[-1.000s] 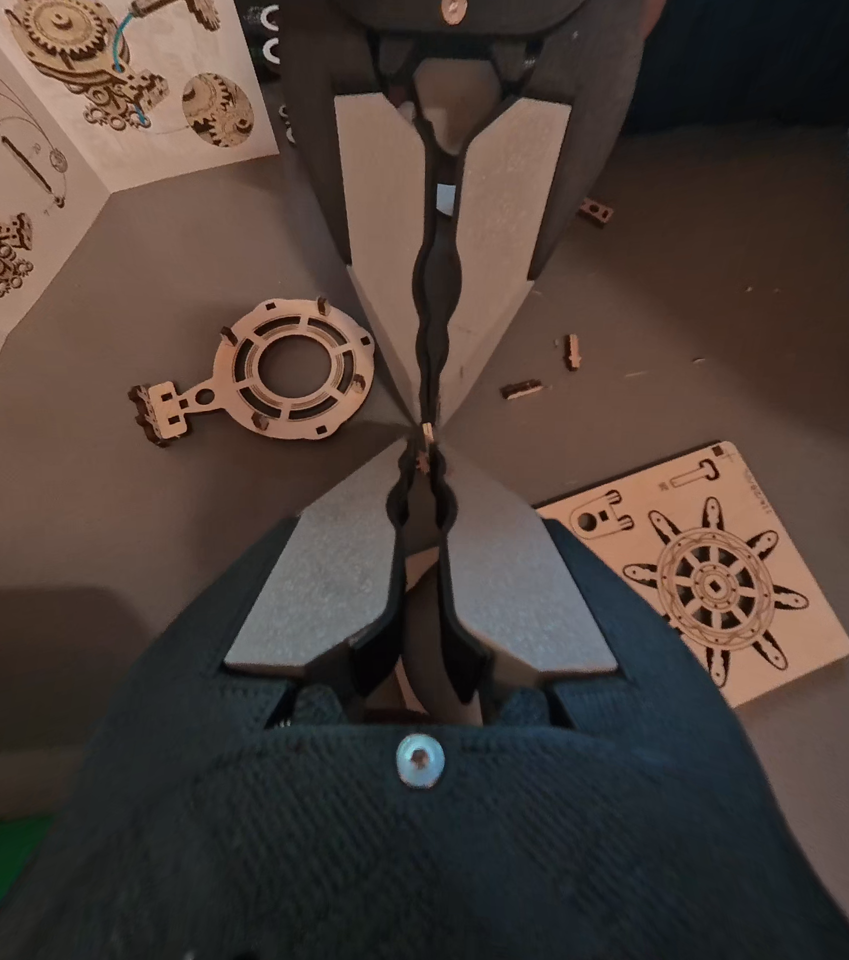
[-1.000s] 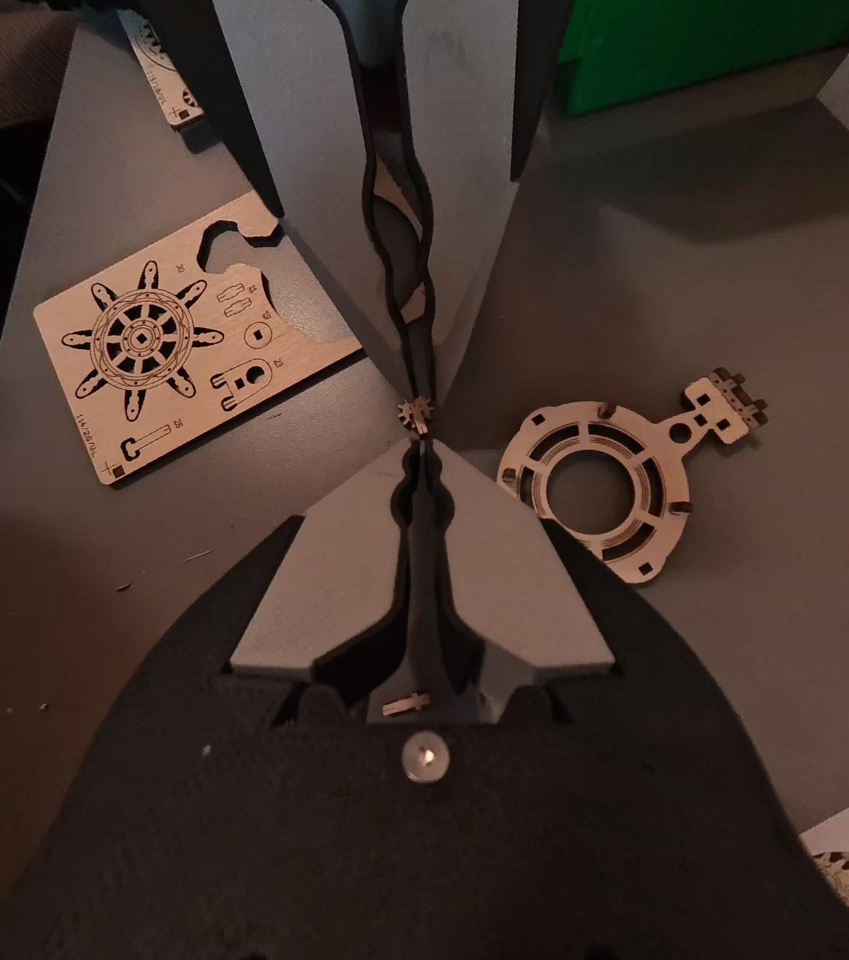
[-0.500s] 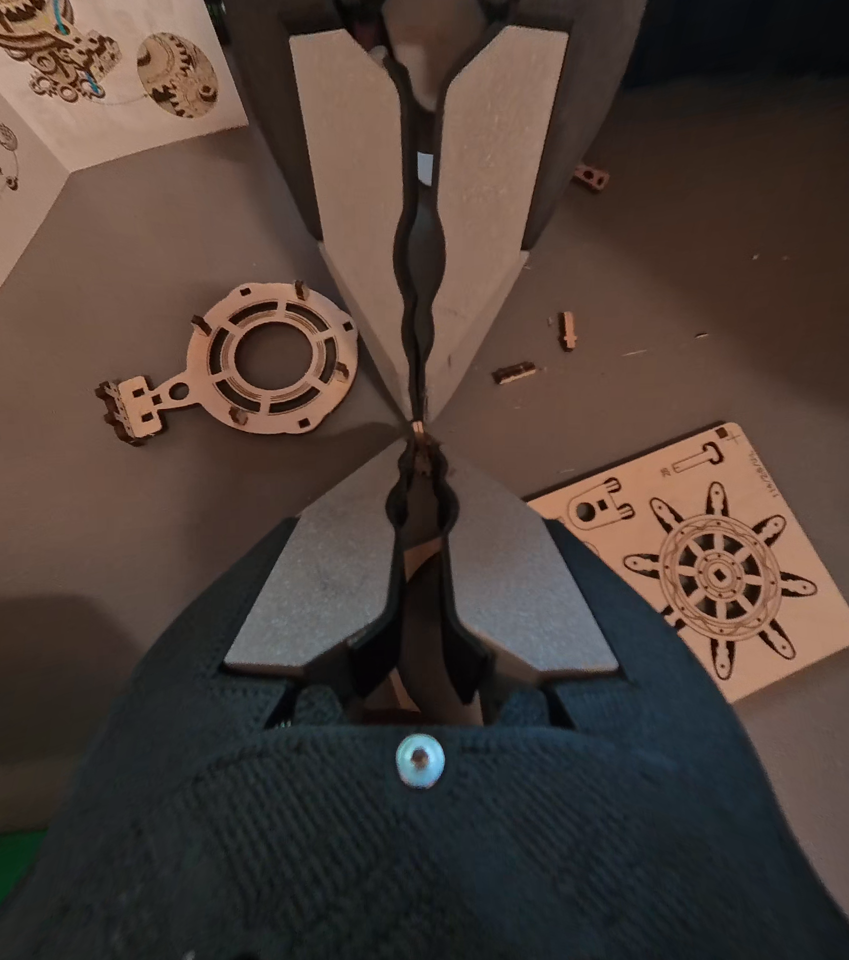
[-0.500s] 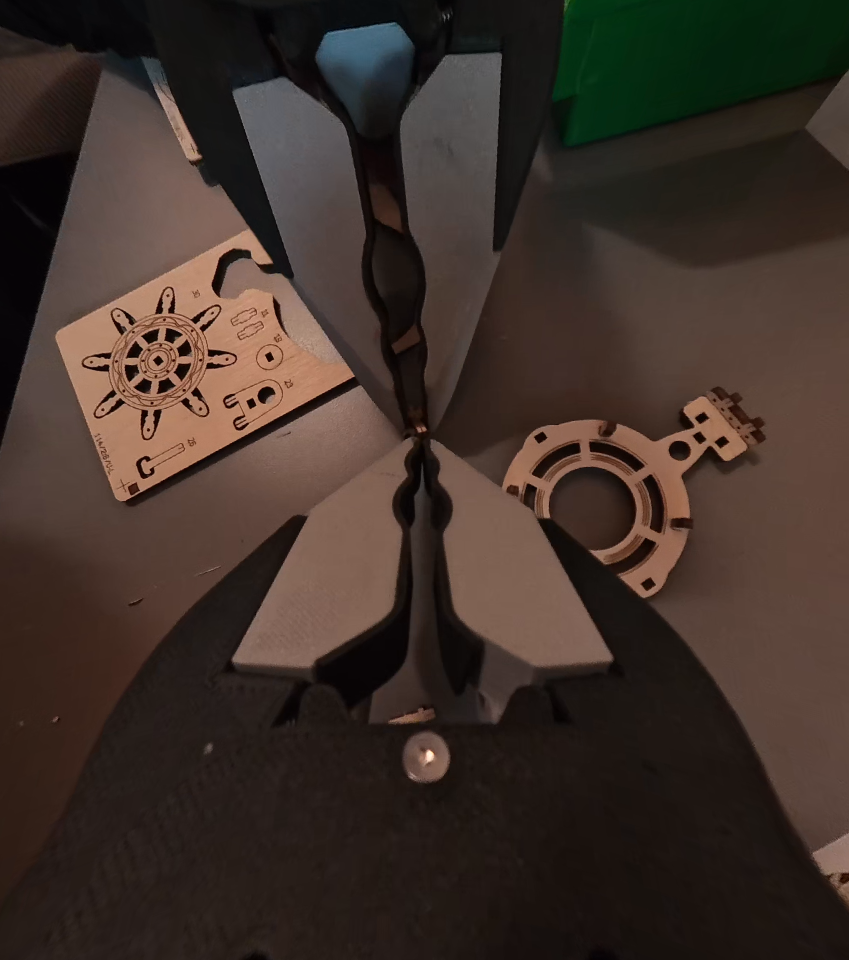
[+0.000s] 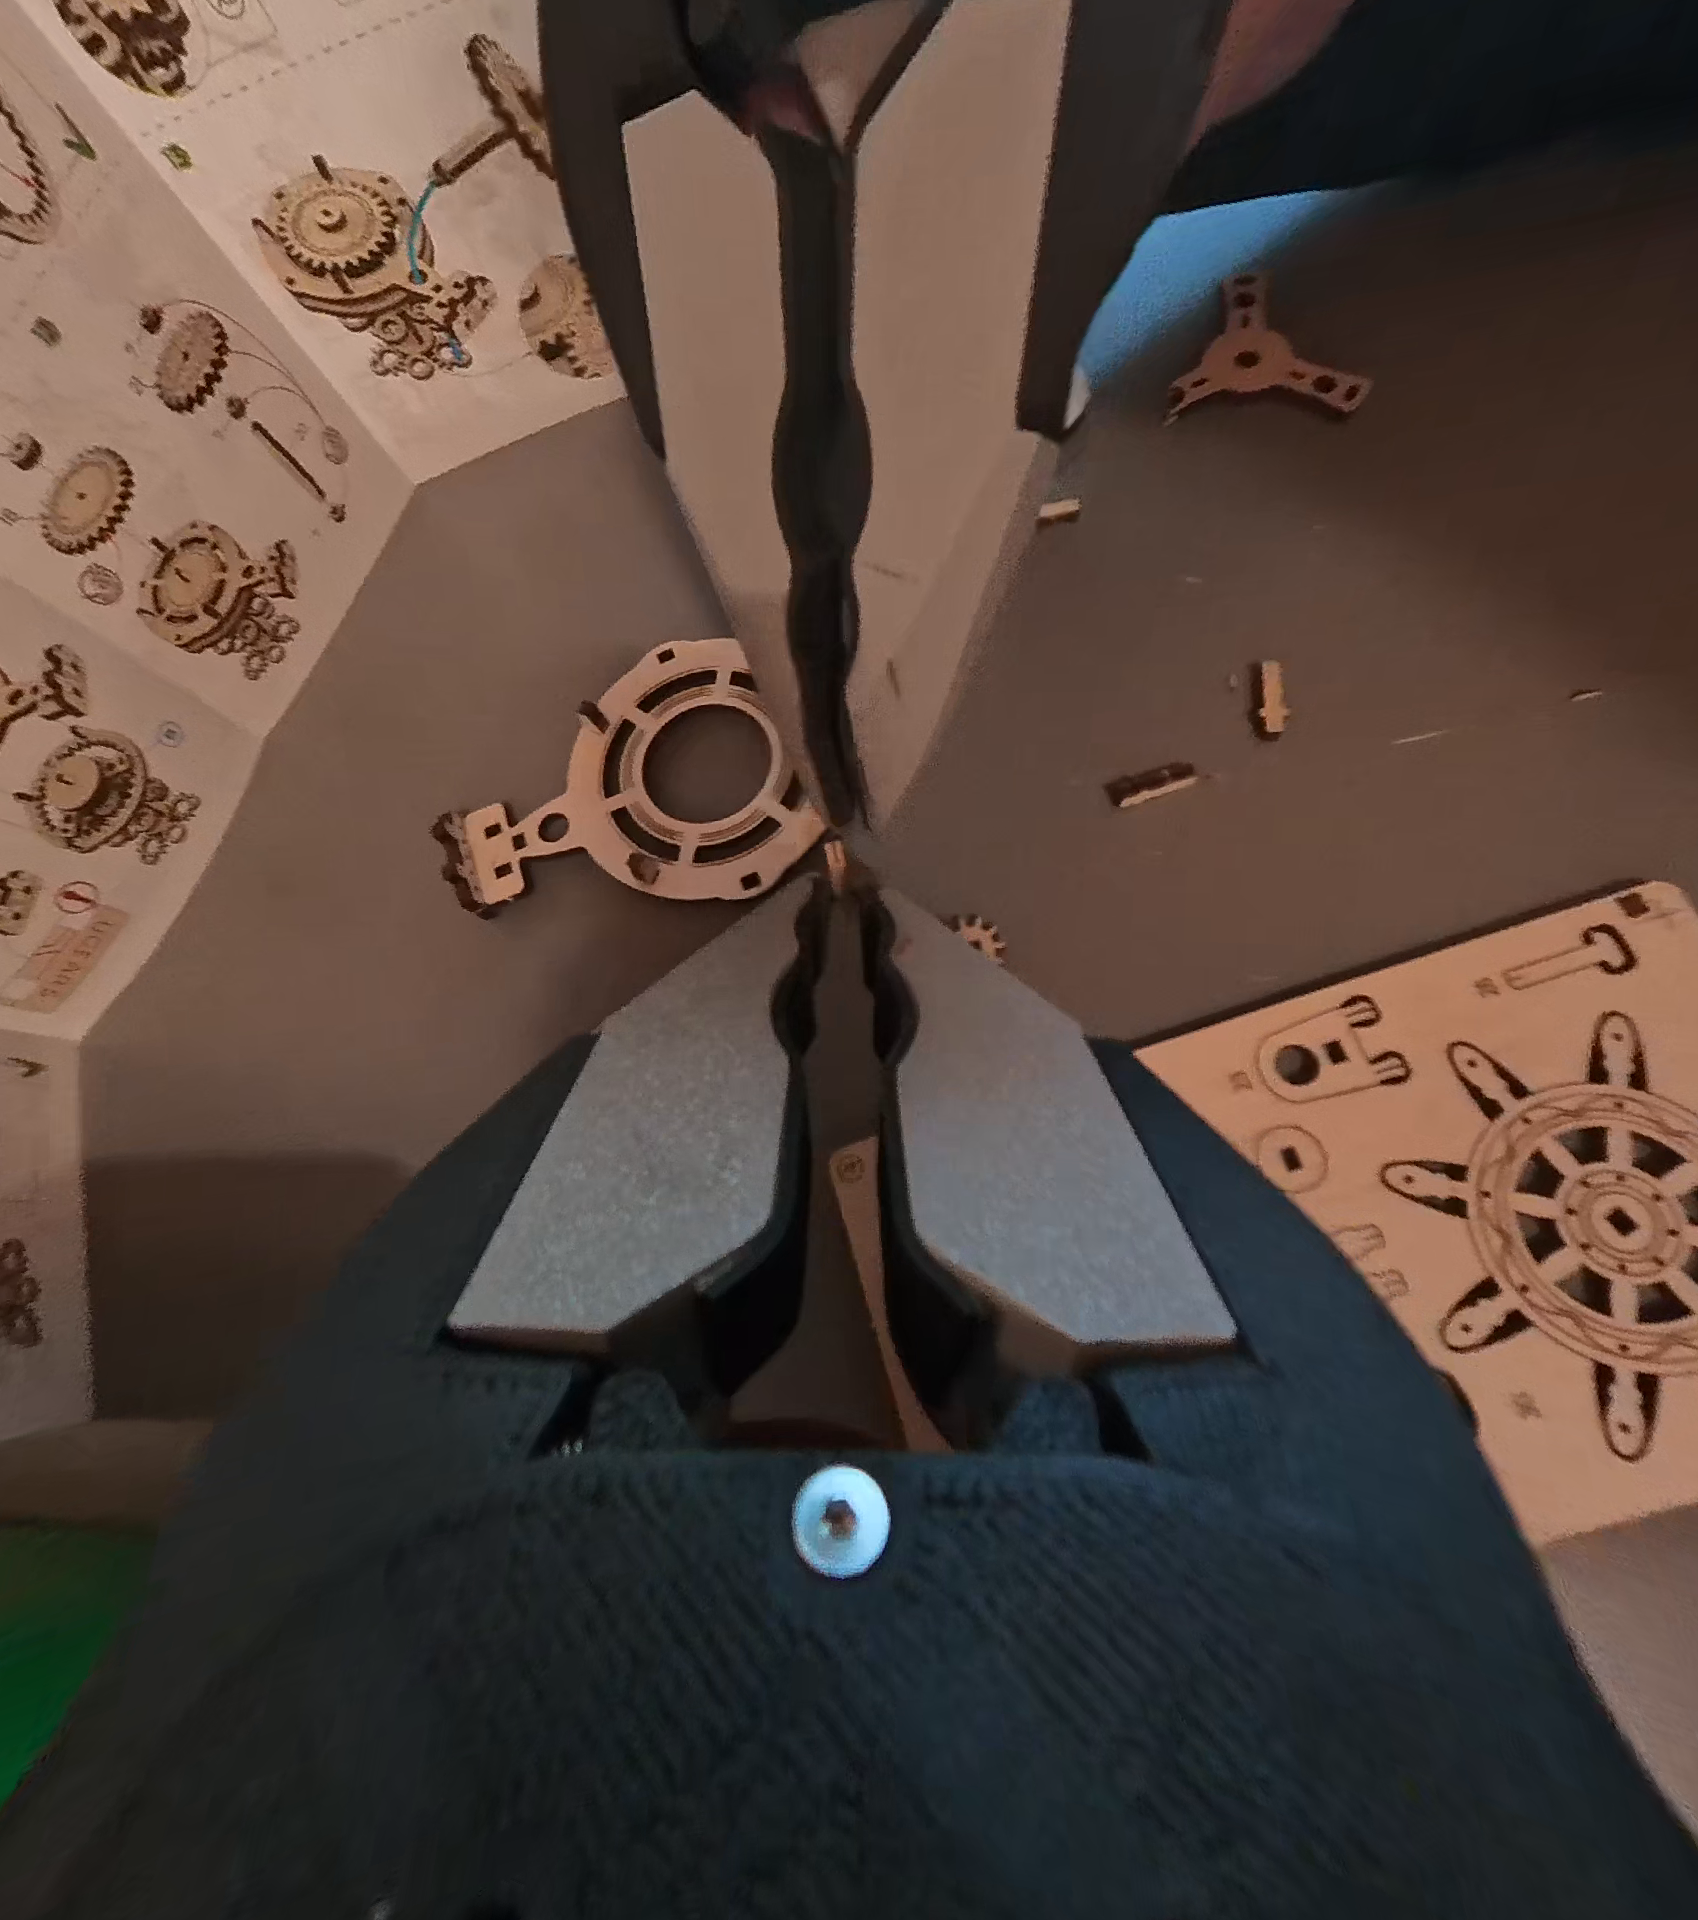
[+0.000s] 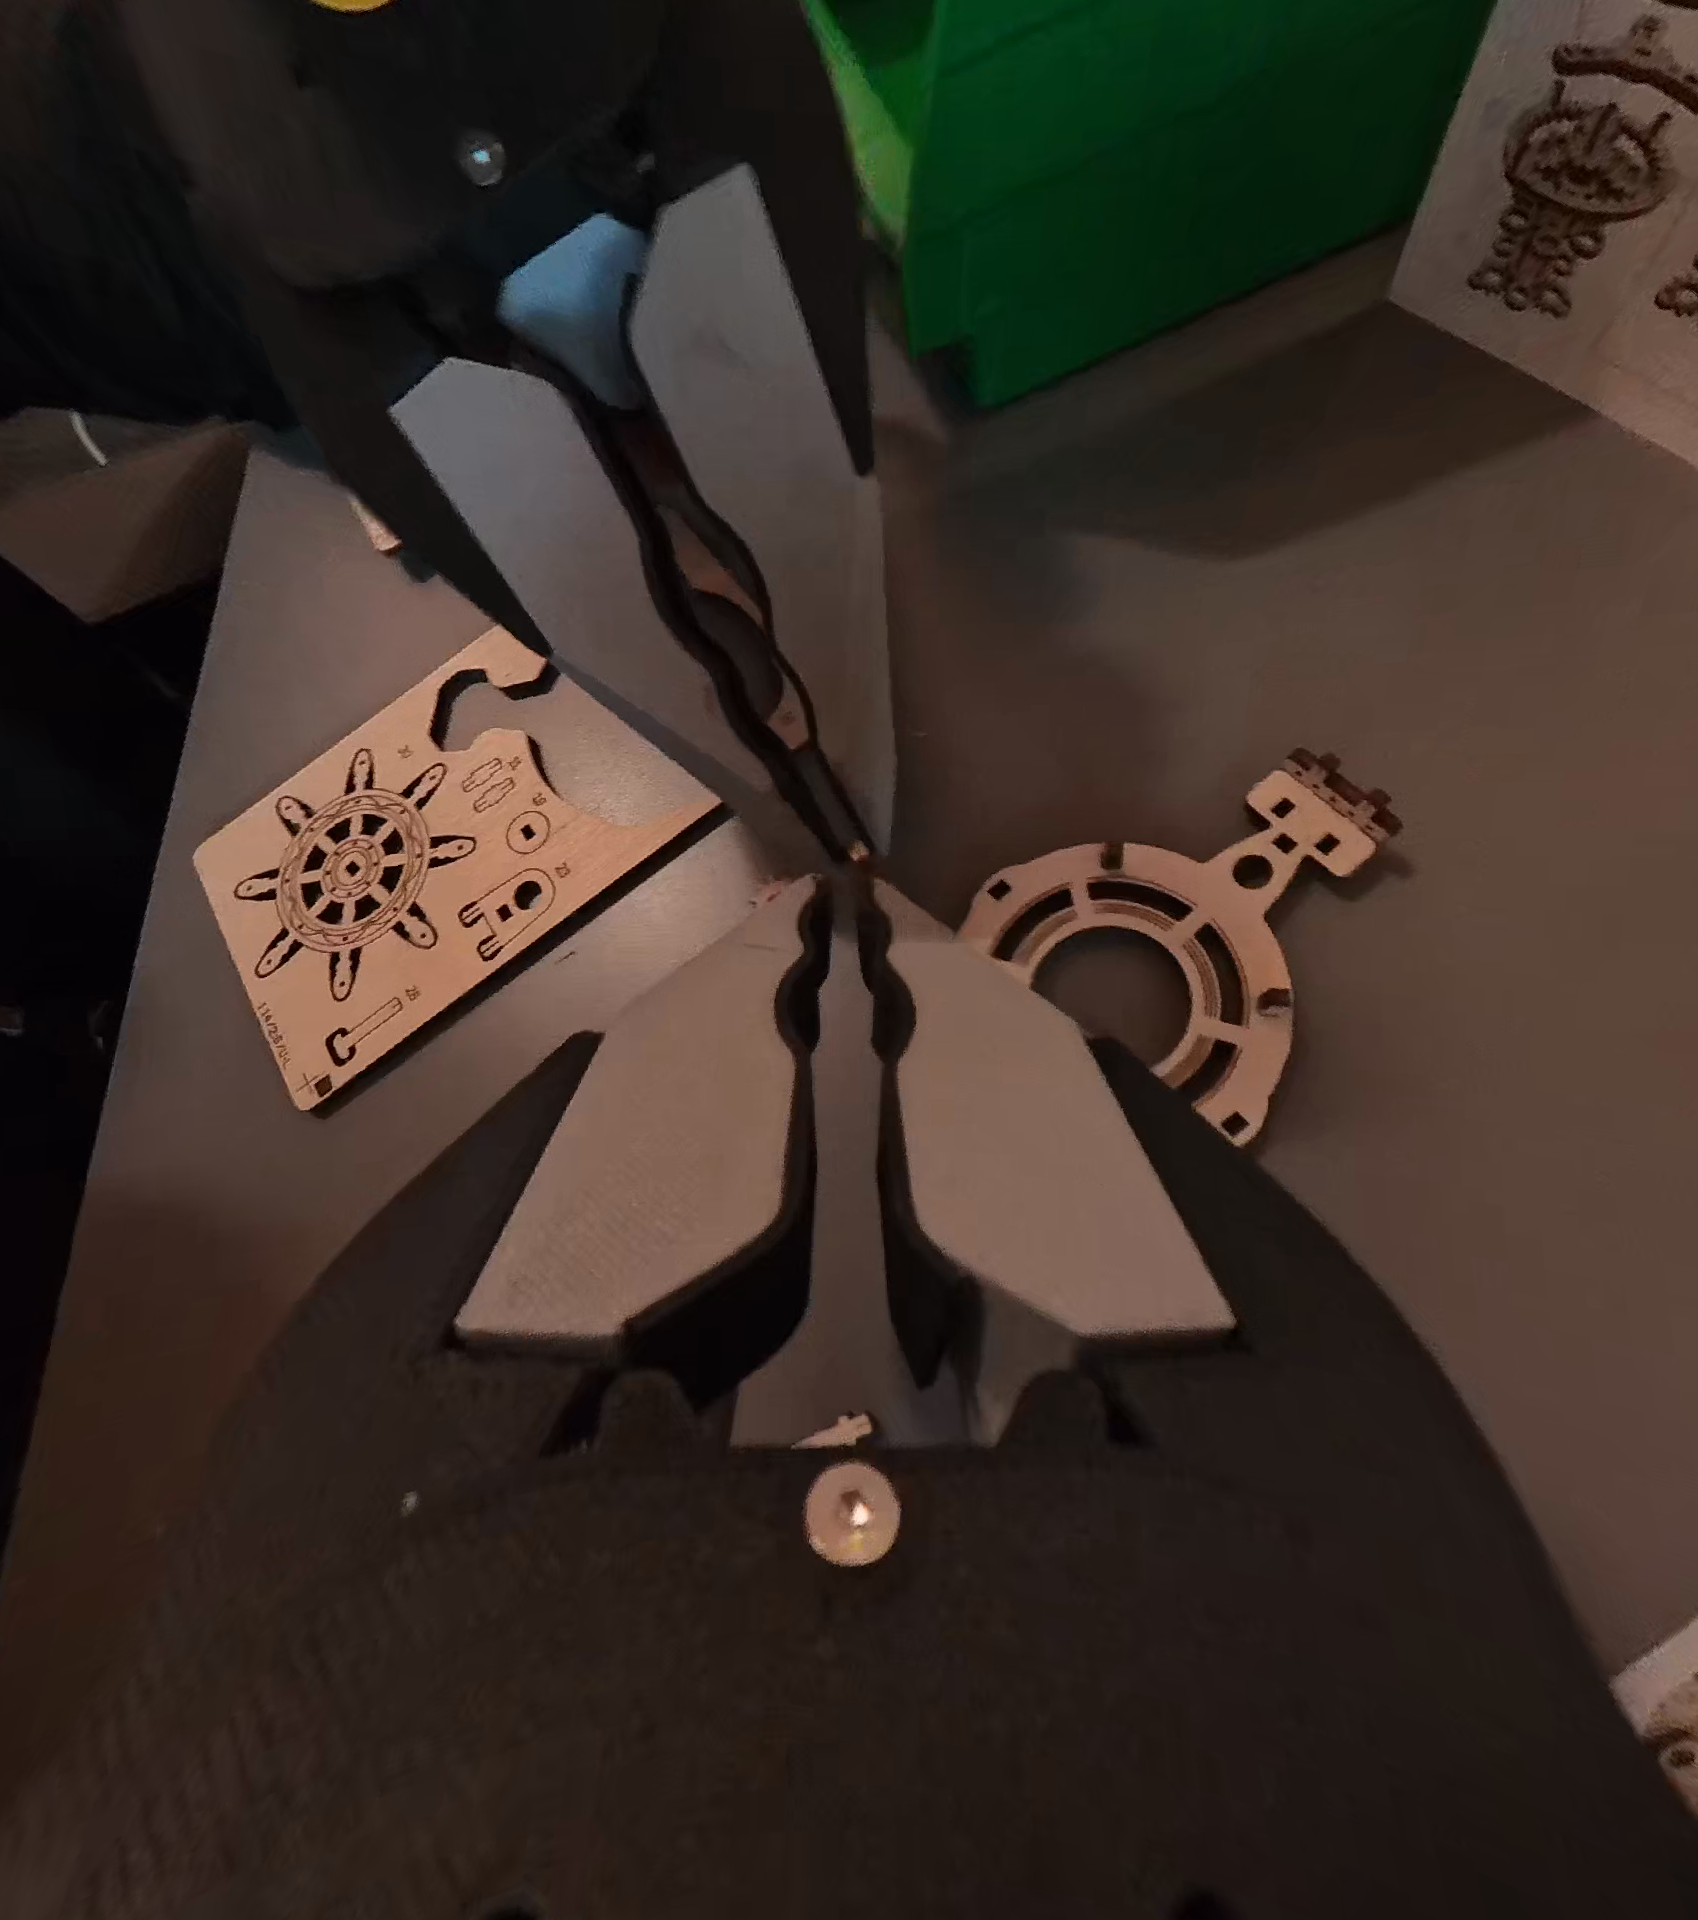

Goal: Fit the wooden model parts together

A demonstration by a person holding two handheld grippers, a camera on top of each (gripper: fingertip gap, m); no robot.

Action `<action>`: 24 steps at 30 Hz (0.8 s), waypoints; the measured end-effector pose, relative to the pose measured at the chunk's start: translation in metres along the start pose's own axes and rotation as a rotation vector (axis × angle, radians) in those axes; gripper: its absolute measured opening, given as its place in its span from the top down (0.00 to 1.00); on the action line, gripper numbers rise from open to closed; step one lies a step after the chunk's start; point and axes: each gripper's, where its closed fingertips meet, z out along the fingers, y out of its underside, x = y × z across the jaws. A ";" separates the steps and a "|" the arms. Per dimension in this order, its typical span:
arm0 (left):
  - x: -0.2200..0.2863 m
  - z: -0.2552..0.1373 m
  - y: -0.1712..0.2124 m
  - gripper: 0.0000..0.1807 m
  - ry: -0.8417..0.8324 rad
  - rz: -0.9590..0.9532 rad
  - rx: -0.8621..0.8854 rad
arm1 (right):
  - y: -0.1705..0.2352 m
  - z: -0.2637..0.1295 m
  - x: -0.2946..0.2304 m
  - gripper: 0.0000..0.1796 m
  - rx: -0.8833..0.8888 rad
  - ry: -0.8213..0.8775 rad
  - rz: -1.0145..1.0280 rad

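Observation:
My left gripper [image 5: 840, 896] is shut on a small wooden peg [image 5: 834, 862] that sticks out of its tips. My right gripper [image 6: 843, 891] comes at it tip to tip from the far side and is shut; I see nothing in it. It also shows in the left wrist view [image 5: 842, 821], and the left gripper shows in the right wrist view [image 6: 853, 844]. A tiny wooden gear [image 5: 980, 938] shows just right of my left finger, off both grippers. A round wooden ring part with a handle [image 5: 679, 779] [image 6: 1136, 956] lies on the grey table under the tips.
A cut-out sheet with a ship's wheel [image 5: 1572, 1195] [image 6: 388, 883] lies beside the grippers. Loose pegs [image 5: 1151, 784] and a three-armed part [image 5: 1250, 364] lie farther off. A folded instruction sheet [image 5: 97, 520] stands on the left, a green box [image 6: 1136, 187] behind. The tips of both grippers are at nearly the same place.
The tiny gear that sat at the meeting tips is now off them, beside my left finger. Both grippers have tilted and shifted over the ring part, still tip to tip.

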 end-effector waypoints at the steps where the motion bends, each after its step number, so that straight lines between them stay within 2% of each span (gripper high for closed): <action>1: -0.001 0.000 0.000 0.98 -0.016 0.017 -0.005 | 0.000 0.000 0.002 0.99 0.004 0.002 0.020; 13: -0.005 0.000 -0.003 0.98 -0.109 0.090 -0.019 | -0.006 0.000 0.006 0.99 0.049 -0.033 0.163; 24: -0.009 0.000 -0.005 0.99 -0.164 0.103 -0.029 | -0.007 0.003 0.008 0.99 0.040 -0.023 0.165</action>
